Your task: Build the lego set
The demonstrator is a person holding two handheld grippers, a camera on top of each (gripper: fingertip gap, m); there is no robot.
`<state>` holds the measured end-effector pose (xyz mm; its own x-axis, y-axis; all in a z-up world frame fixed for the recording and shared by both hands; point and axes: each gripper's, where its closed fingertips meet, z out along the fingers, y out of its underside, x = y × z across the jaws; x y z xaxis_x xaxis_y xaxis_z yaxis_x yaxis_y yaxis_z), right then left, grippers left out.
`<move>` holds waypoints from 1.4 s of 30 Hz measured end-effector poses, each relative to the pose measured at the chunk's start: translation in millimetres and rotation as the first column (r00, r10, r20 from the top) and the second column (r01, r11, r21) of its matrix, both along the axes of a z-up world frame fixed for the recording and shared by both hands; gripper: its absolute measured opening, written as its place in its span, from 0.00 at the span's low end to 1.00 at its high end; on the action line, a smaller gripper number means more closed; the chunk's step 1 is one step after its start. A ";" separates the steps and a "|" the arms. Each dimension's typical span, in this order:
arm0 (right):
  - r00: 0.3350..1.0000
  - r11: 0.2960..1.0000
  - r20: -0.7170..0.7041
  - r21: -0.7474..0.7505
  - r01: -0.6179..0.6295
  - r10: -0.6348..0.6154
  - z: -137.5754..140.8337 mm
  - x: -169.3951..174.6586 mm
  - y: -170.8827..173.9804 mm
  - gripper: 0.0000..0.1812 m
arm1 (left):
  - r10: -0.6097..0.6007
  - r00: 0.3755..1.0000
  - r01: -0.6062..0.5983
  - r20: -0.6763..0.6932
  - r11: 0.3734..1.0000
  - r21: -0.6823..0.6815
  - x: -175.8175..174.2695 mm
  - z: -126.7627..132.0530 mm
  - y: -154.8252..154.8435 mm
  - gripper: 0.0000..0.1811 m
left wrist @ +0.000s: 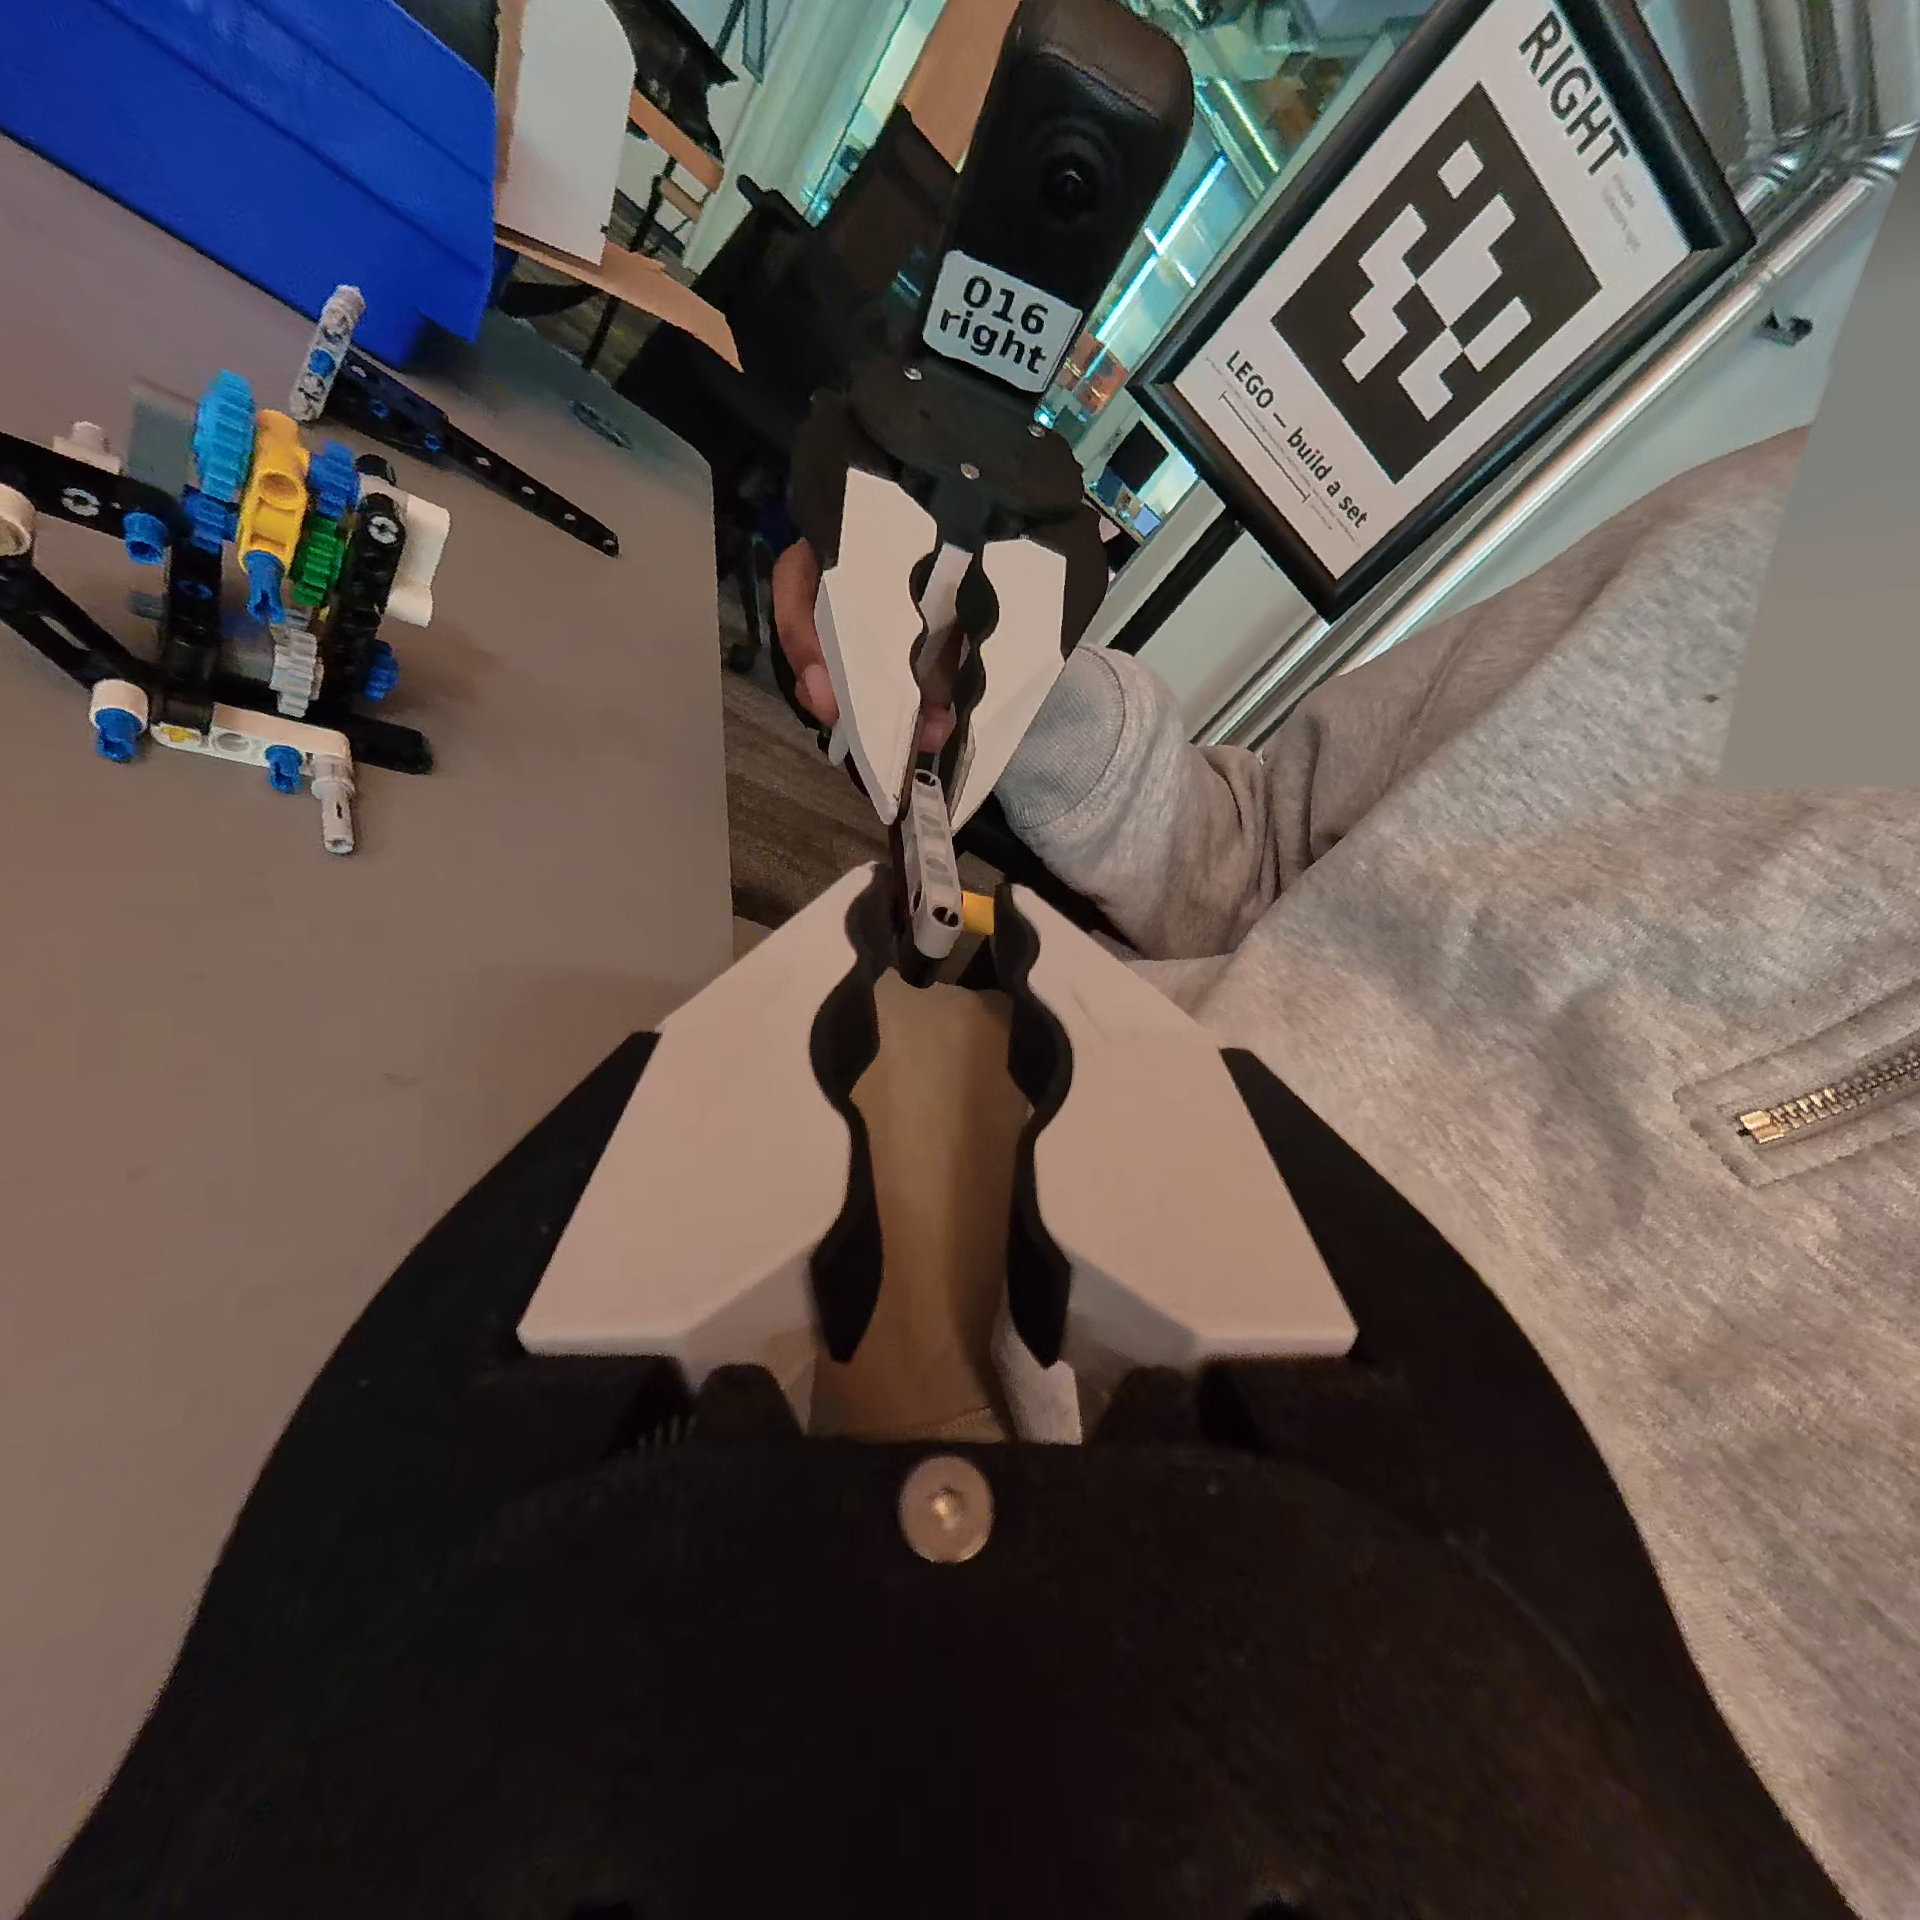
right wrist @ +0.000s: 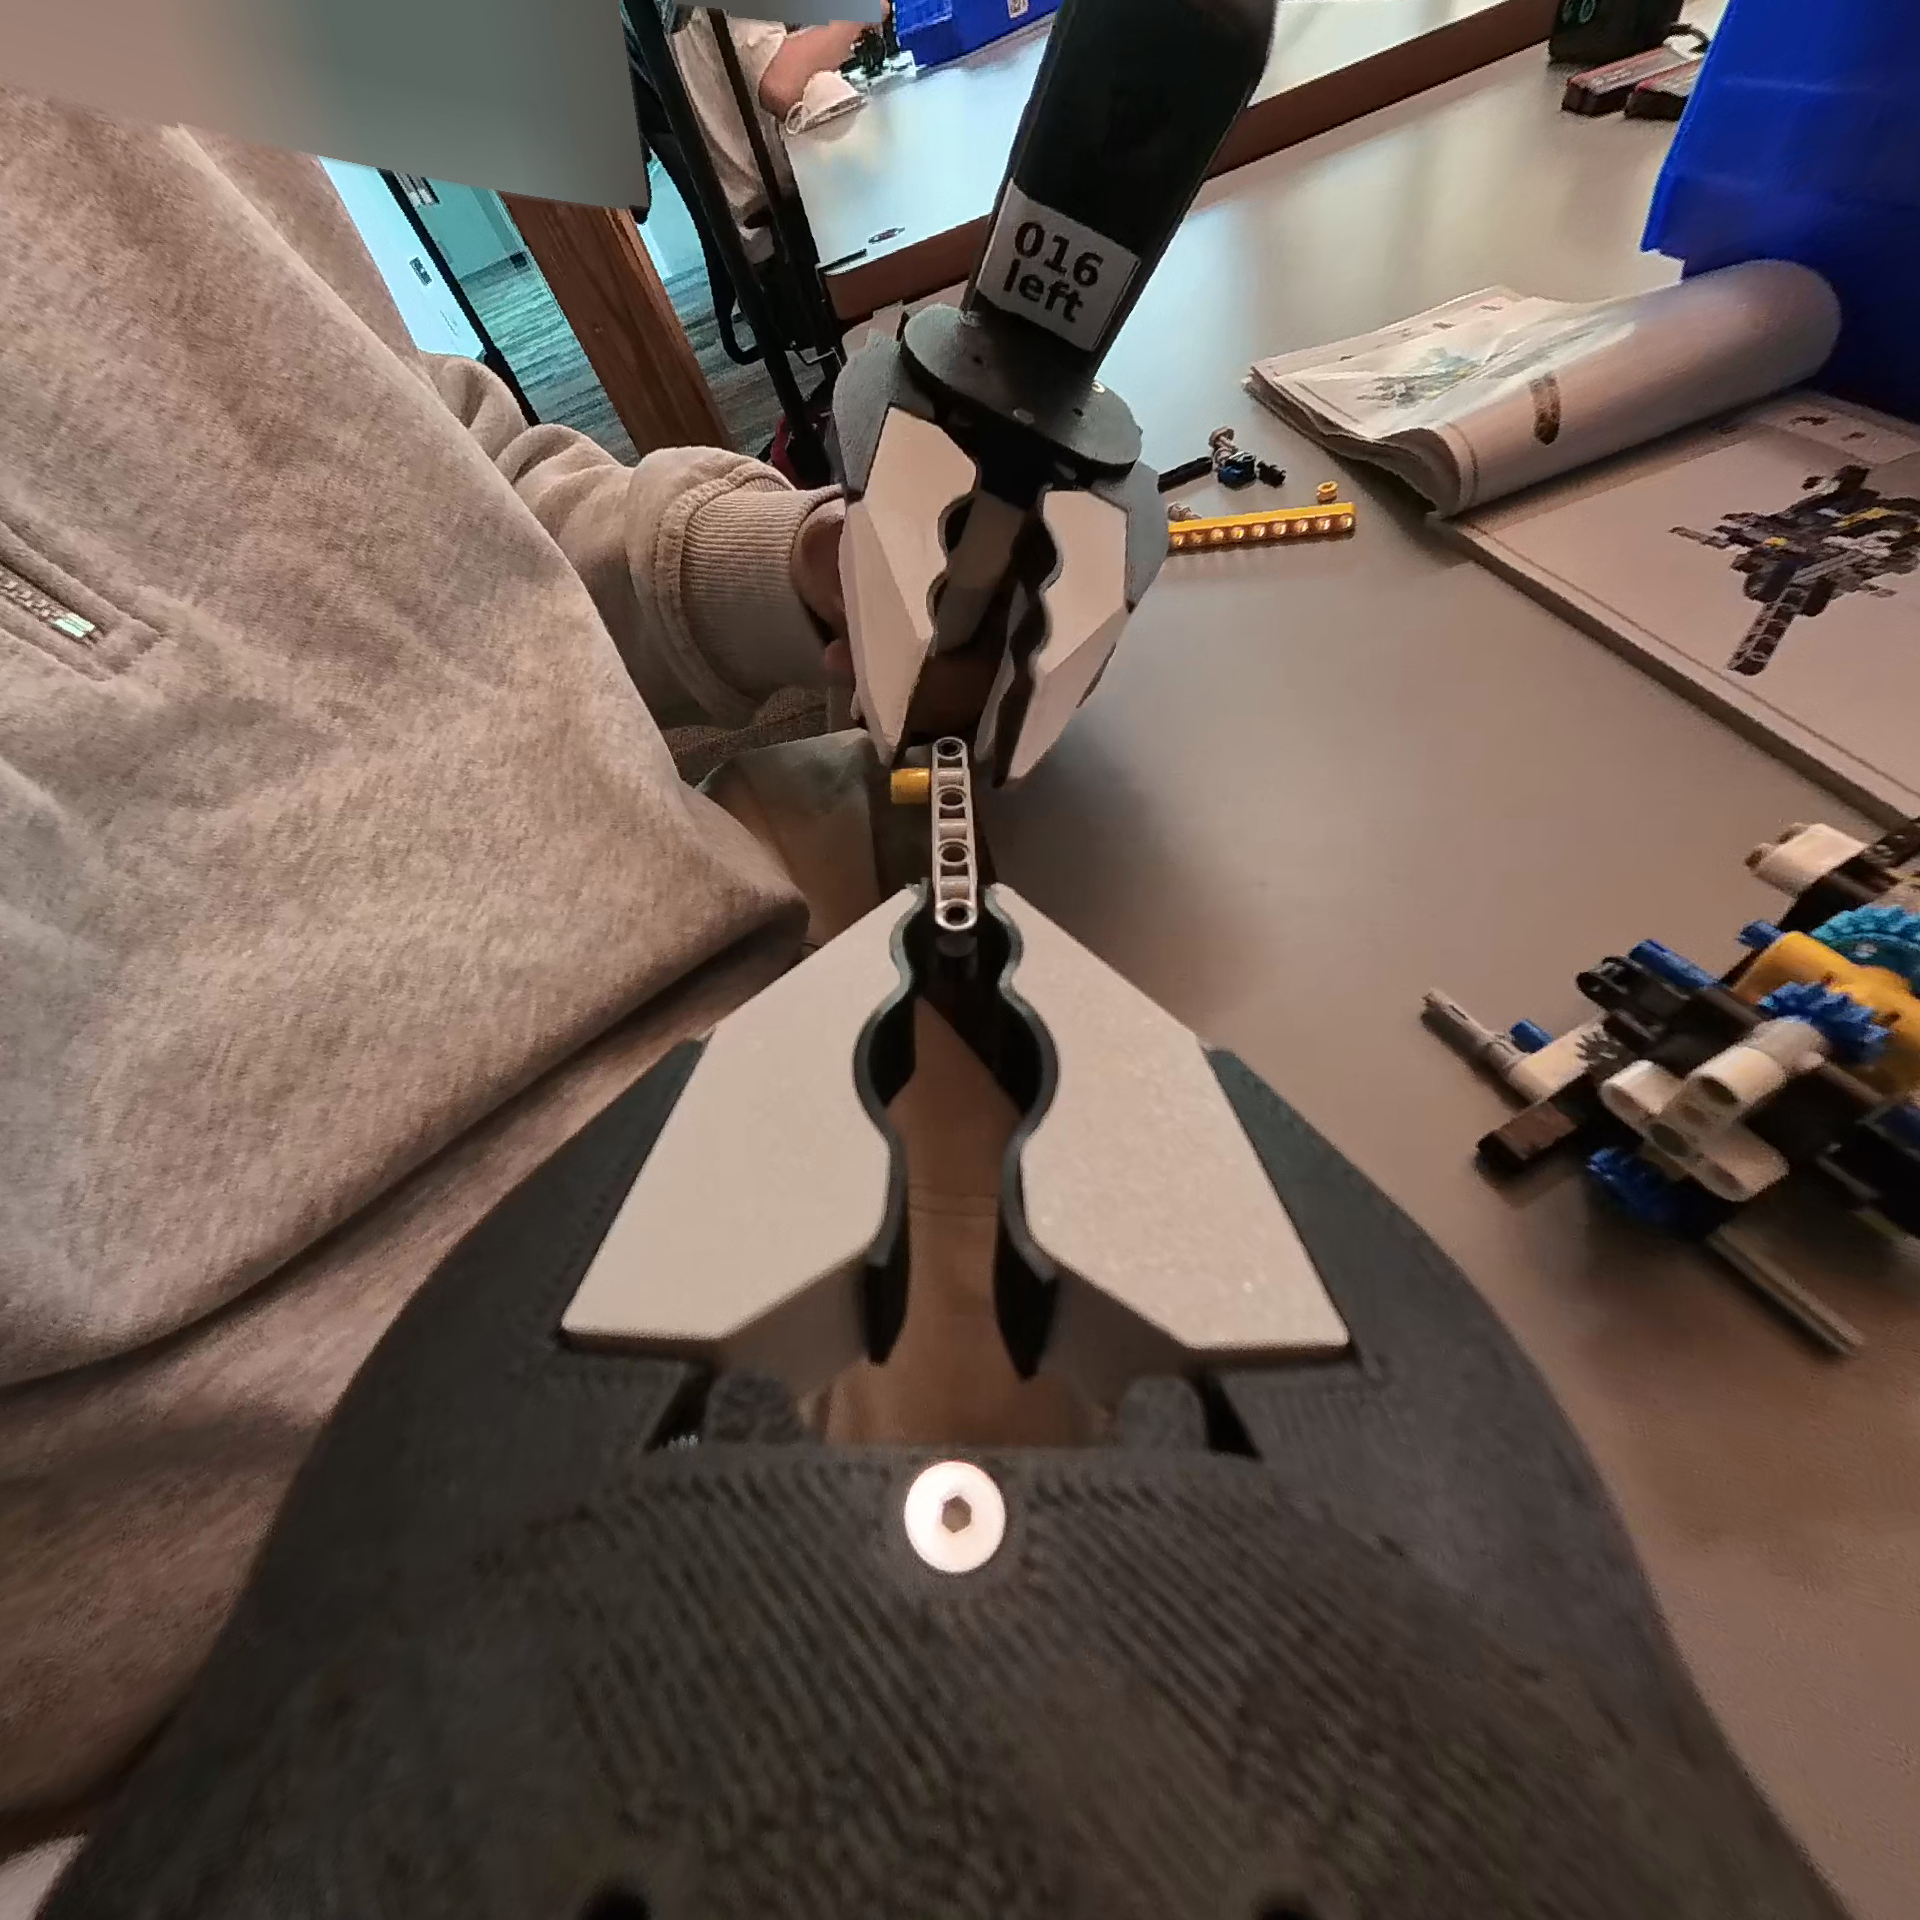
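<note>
A thin grey lego beam is held in the air between my two grippers, off the table's near edge. My right gripper is shut on one end of the grey beam; it faces me in the left wrist view. A short yellow pin sticks sideways out of the beam's other end. My left gripper is closed narrowly around that end and the yellow pin; it faces me in the right wrist view. The part-built lego model sits on the table.
The grey table holds the model, a long yellow beam, small loose parts, an instruction booklet and an open page. A blue bin and a long black beam lie behind the model. The person's grey sweatshirt is close by. The grippers are tip to tip, or close to it.
</note>
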<state>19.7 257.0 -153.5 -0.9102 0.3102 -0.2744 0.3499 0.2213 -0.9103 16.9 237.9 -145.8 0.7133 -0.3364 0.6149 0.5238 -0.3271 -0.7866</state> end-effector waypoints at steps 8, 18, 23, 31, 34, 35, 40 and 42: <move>1.000 1.000 0.004 -0.009 0.001 -0.001 0.8 -0.4 0.6 0.03 | -0.011 1.000 0.011 -0.008 1.000 0.011 1.3 0.9 -1.1 0.05; 1.000 0.999 0.008 -0.053 0.012 -0.012 6.7 -2.5 2.6 0.03 | 0.003 1.000 -0.002 -0.026 1.000 0.030 -0.4 3.5 -1.5 0.07; 1.000 0.998 0.013 -0.064 0.016 -0.015 7.6 -3.2 2.9 0.03 | 0.009 1.000 -0.008 -0.029 0.999 0.038 -0.6 4.9 -1.3 0.06; 0.999 0.997 0.039 -0.071 0.014 -0.012 5.9 -3.4 3.8 0.03 | 0.008 0.999 -0.007 -0.049 1.000 0.026 0.9 2.4 -0.5 0.07; 0.999 0.997 0.044 -0.072 0.018 -0.015 5.7 -4.1 3.8 0.03 | 0.020 0.998 -0.018 -0.064 1.000 0.026 0.1 2.1 0.0 0.07; 0.999 0.997 0.046 -0.075 0.020 -0.017 5.9 -4.5 4.0 0.03 | 0.023 0.998 -0.021 -0.066 0.999 0.027 -0.1 2.4 0.2 0.07; 0.998 0.996 0.058 -0.084 0.032 -0.027 5.4 -6.8 4.8 0.03 | 0.050 0.995 -0.047 -0.091 0.998 0.034 -2.5 3.1 1.3 0.06; 0.997 0.995 0.058 -0.089 0.048 -0.043 5.3 -9.4 5.2 0.04 | 0.069 0.993 -0.065 -0.095 0.997 0.042 -5.0 4.4 1.8 0.06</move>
<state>10.2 262.3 -148.2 -0.8784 0.3221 -0.3532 0.4084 0.1217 -0.9047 11.9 239.8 -141.3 0.7904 -0.3081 0.5295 0.4644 -0.2623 -0.8459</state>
